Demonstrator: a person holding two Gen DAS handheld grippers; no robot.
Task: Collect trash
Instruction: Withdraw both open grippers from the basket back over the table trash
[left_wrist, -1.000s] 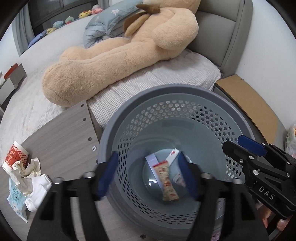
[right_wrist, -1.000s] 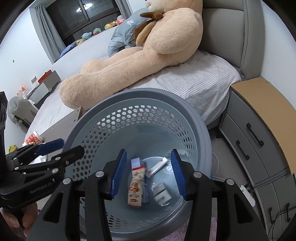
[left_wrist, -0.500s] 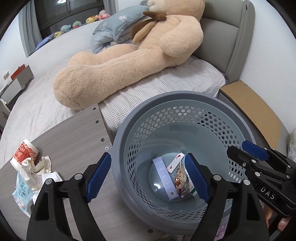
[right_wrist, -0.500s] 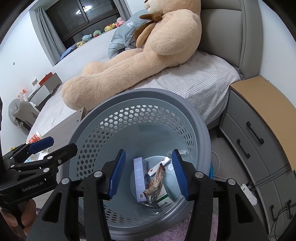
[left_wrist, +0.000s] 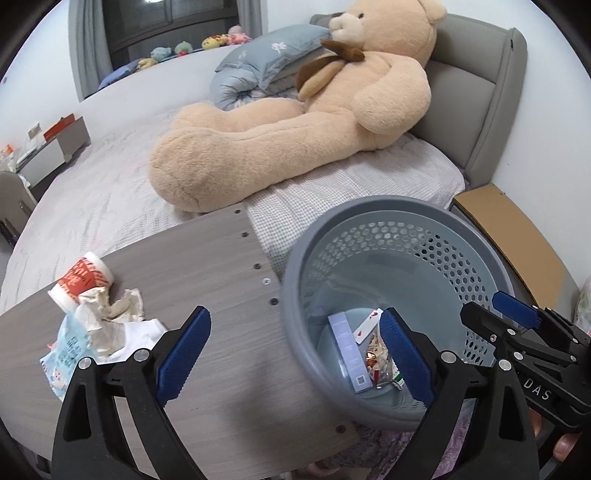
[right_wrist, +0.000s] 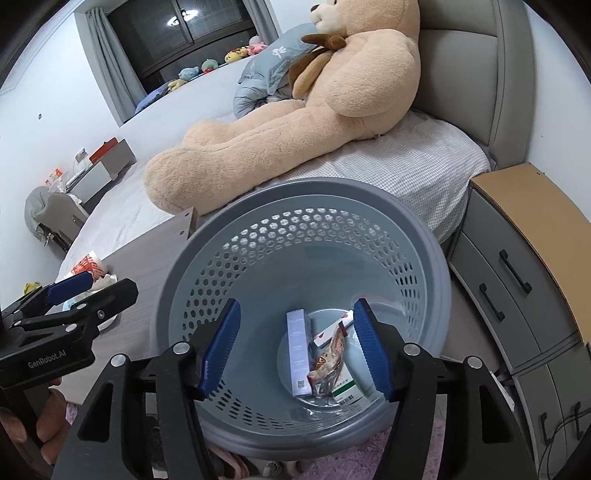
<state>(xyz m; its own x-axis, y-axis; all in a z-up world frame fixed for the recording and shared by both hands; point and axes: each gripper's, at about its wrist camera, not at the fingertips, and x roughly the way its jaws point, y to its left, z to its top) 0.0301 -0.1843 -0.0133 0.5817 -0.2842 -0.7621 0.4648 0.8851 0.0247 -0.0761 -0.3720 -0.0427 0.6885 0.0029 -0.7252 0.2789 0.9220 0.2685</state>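
Left gripper (left_wrist: 295, 354): jaws wide apart, just been opening, nothing between the pads. Right gripper (right_wrist: 295, 347): jaws about half apart, also just been opening, empty — it hangs over the mouth of the grey perforated basket (right_wrist: 258, 206).

Remaining trash — a crumpled pile (left_wrist: 99, 317) on the wood-grain surface (left_wrist: 221, 266): a red-and-white paper cup (left_wrist: 79, 277) on its side, creased paper, and a pale blue printed packet (left_wrist: 64, 354). In the left wrist view the pile lies at about 10 o'clock from the left gripper, well apart from the basket at 2 o'clock. The cup's long axis runs roughly 8 to 2 o'clock. The left hand is judged the nearer; the next reach belongs to it.

Already in the basket: a lilac carton (right_wrist: 298, 354) lying 12 to 6 o'clock, a crinkled snack wrapper (right_wrist: 327, 365), a green-and-white box (right_wrist: 345, 391).

Legible writing: "GenRobot.AI" on the left gripper body in the right wrist view; "DAS" on the right gripper body in the left wrist view. The carton bears a QR code; the cup's print is unreadable.
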